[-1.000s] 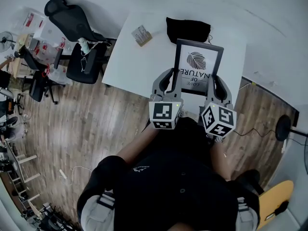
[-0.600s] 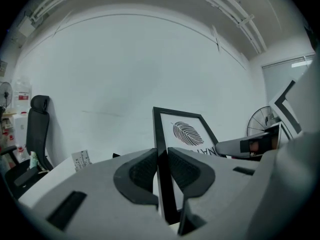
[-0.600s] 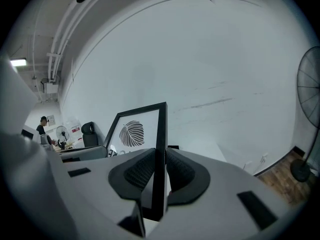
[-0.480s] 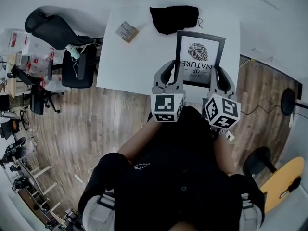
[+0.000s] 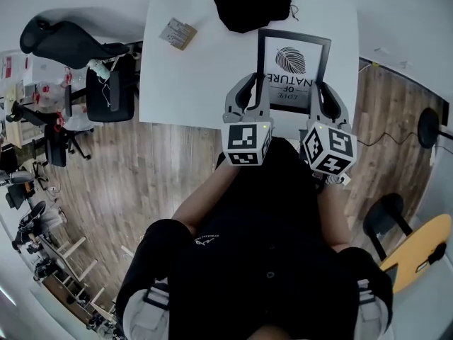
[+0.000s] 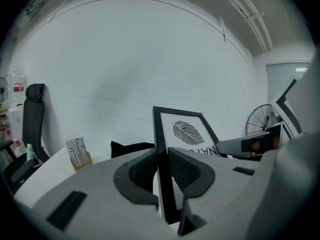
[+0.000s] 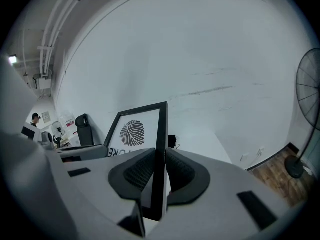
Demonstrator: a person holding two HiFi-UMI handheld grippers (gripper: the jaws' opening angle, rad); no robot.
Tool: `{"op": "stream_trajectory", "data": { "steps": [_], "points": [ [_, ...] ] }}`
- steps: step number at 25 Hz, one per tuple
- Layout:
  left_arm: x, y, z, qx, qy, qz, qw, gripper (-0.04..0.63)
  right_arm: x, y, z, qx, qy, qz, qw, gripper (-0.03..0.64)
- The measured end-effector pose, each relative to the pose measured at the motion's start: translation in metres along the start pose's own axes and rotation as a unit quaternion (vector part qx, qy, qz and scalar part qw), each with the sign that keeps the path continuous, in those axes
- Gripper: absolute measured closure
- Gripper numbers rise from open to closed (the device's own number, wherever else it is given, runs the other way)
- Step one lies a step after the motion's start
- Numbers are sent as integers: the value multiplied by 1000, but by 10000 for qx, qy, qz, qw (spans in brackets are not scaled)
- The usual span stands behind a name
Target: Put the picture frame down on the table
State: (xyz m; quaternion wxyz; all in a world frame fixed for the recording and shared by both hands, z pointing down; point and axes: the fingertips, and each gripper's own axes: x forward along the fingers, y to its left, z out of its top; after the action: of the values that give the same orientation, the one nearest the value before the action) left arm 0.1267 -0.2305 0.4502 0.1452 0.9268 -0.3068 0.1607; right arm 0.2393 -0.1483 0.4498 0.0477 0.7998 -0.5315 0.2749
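Observation:
A black picture frame (image 5: 293, 68) with a leaf print and upside-down lettering hangs over the white table (image 5: 198, 76), held by both grippers. My left gripper (image 5: 256, 99) is shut on the frame's left side bar (image 6: 163, 169). My right gripper (image 5: 320, 99) is shut on the right side bar (image 7: 159, 164). In both gripper views the dark ribbed pads (image 6: 140, 170) press the bar from either side, and the frame stands tilted away from me. Whether its lower edge touches the table is hidden by the grippers.
A black cloth bag (image 5: 251, 7) lies at the table's far edge, just beyond the frame. A small card holder (image 5: 177, 33) stands at the far left of the table. Office chairs (image 5: 106, 83) sit left of the table, a fan (image 5: 429, 126) to the right.
The frame and both grippers have shifted forward over the table. The frame now sits nearer the black bag, and both grippers stay shut on it.

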Motion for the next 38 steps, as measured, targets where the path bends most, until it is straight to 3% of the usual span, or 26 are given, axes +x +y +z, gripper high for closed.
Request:
{"op": "stream_trajectory", "data": {
  "steps": [14, 18, 32, 38],
  "points": [
    [41, 33, -53, -177, 810, -7, 9966, 522, 57, -2, -47, -91, 744, -88, 9972, 549],
    [52, 44, -72, -232, 1089, 11, 9938, 522, 74, -3, -70, 155, 1062, -91, 9942, 549],
    [88, 66, -155, -487, 2224, -42, 9737, 522, 115, -15, -146, 569, 2063, -361, 9762, 549],
    [101, 74, -178, -411, 2518, -37, 9669, 522, 130, -18, -166, 611, 2347, -429, 9692, 549]
  ]
}}
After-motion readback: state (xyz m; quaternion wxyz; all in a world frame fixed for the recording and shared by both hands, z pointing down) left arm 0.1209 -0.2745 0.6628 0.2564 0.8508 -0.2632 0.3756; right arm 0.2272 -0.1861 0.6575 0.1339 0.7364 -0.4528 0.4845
